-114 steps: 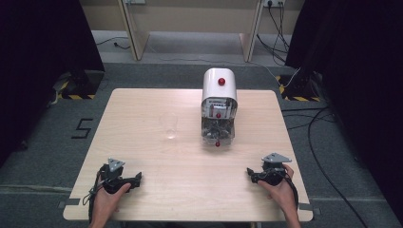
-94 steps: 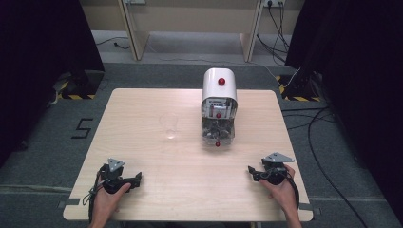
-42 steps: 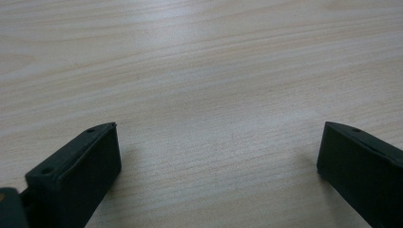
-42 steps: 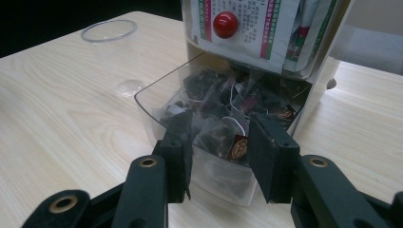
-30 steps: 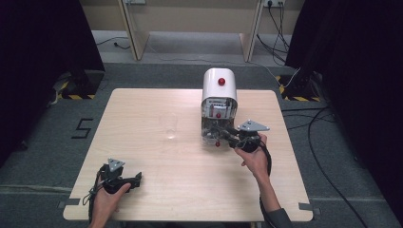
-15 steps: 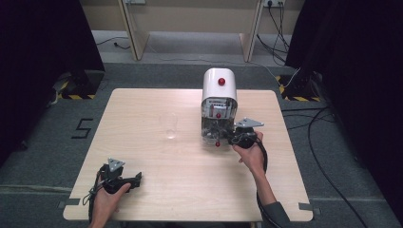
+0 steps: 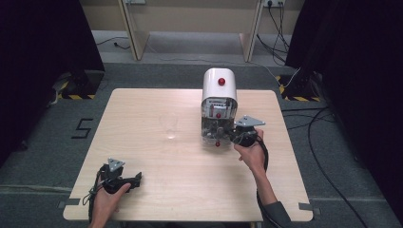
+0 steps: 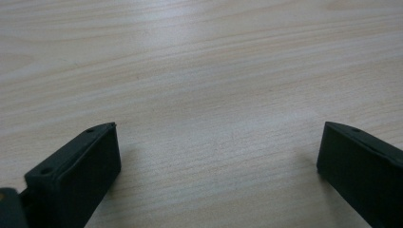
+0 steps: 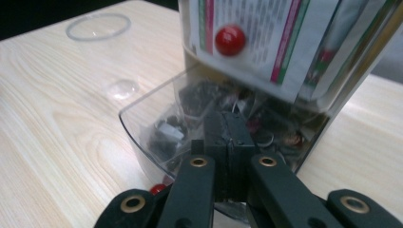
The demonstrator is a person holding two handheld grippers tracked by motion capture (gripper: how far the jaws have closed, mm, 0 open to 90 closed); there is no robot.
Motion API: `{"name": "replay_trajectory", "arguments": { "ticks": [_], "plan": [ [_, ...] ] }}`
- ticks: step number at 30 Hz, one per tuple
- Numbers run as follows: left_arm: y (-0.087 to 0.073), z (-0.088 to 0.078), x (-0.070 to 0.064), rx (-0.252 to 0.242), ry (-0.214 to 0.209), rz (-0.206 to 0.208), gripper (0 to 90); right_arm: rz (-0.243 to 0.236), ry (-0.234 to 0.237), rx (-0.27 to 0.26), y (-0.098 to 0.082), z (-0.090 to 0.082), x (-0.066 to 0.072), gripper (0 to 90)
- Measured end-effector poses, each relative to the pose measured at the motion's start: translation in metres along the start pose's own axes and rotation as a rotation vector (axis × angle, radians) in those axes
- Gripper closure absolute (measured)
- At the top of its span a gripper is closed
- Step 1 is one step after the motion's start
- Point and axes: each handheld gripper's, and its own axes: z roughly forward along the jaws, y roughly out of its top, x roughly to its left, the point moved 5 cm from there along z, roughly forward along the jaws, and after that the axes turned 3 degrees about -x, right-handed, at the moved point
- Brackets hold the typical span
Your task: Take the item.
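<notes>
Right gripper [image 9: 228,124]: jaws shut flat against each other, having just been closing, tips sunk among the sachets [image 9: 190,97] in the clear drawer [image 9: 142,124]. Cannot tell whether a thin sachet is pinched between the pads; nothing thick there, at any rate.

In the high view, right gripper [image 7: 236,137] pressed in at the foot of the dispenser [image 7: 218,102], coming from about 4 o'clock of it, hand trailing back toward 5 o'clock. Dispenser upright, long axis vertical, standing at the far-right part of the table [image 7: 190,190]. Drawer tipped out at the base, mouth facing 6 o'clock, toward the person; small red knob [image 7: 217,143] at its front lip, just beside the jaws at their 9 o'clock.

Seen along the jaws: sachets lying dead ahead at 12 o'clock, jumbled, no one axis to read. Larger red button [image 9: 230,39] on the dispenser face above, at 12 o'clock and higher. Way out therefore back along the jaws' own line, toward 6 o'clock, up over the drawer lip.

Farther out: empty glass [image 7: 169,124] at 9 o'clock of the dispenser, near but apart from it.

Left gripper [image 7: 135,178] well apart at 7 o'clock of the dispenser, low on the table near the front edge, jaws spread wide over bare wood [image 8: 216,156], nothing between them. Right hand plainly the nearer one.
</notes>
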Motion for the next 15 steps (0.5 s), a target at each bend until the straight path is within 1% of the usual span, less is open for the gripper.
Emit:
{"name": "replay_trajectory", "arguments": {
  "ticks": [6, 12, 15],
  "plan": [
    [0.0, 0.0, 0.0, 0.0, 0.0, 0.0, 0.0, -0.015, 0.005, -0.059, 0.016, -0.013, 0.003, 90.0],
    [0.0, 0.0, 0.0, 0.0, 0.0, 0.0, 0.1, -0.021, 0.018, -0.082, 0.023, -0.017, 0.008, 90.0],
    [0.0, 0.0, 0.0, 0.0, 0.0, 0.0, 0.0, -0.018, 0.038, -0.095, 0.025, -0.018, 0.013, 90.0]
  ]
}}
